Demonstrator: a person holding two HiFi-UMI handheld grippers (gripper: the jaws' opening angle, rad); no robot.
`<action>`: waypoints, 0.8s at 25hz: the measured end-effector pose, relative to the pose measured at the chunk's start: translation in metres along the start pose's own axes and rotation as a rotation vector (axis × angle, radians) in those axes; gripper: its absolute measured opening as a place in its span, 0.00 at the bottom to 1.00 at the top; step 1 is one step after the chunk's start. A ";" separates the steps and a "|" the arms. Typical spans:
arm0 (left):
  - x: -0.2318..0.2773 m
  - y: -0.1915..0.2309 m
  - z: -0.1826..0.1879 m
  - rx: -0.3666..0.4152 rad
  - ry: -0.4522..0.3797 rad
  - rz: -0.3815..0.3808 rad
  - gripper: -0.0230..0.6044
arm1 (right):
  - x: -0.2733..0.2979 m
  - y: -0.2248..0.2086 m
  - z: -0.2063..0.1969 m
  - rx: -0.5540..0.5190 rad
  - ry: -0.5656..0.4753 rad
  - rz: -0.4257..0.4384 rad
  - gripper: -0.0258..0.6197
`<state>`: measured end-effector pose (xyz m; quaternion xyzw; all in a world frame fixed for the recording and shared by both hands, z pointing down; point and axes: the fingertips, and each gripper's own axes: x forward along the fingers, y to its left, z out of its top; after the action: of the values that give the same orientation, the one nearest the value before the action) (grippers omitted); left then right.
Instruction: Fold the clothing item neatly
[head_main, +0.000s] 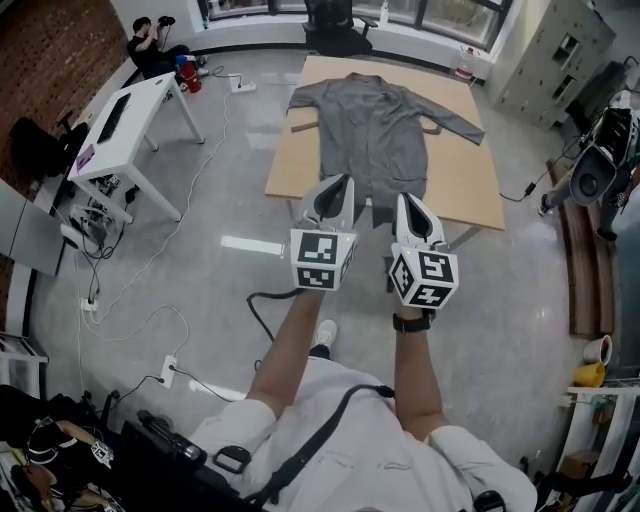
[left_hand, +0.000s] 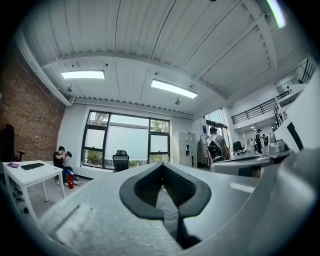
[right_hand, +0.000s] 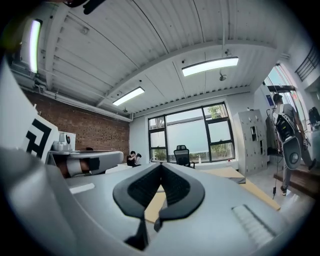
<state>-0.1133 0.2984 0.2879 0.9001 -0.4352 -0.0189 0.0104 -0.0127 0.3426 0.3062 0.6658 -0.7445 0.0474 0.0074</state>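
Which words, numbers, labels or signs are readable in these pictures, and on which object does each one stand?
No word or number can be read anywhere.
Left cube: black-and-white square marker patterns, no letters.
Right cube: the same kind of patterns, no letters.
Lockers: small dark labels on the doors, too small to read.

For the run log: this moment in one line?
grey long-sleeved garment flat on tan table | left tongs shut, empty | right tongs shut, empty | fold not started
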 end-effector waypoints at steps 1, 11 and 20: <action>0.012 0.007 0.003 0.006 -0.011 0.003 0.04 | 0.013 -0.003 0.003 -0.007 -0.001 0.000 0.05; 0.098 0.079 -0.003 -0.026 -0.026 0.042 0.04 | 0.136 -0.012 0.003 -0.006 0.031 0.084 0.05; 0.183 0.113 -0.027 -0.016 0.010 0.099 0.04 | 0.221 -0.062 -0.015 0.010 0.081 0.125 0.05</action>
<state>-0.0870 0.0847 0.3143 0.8774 -0.4790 -0.0173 0.0208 0.0228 0.1185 0.3413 0.6157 -0.7835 0.0783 0.0312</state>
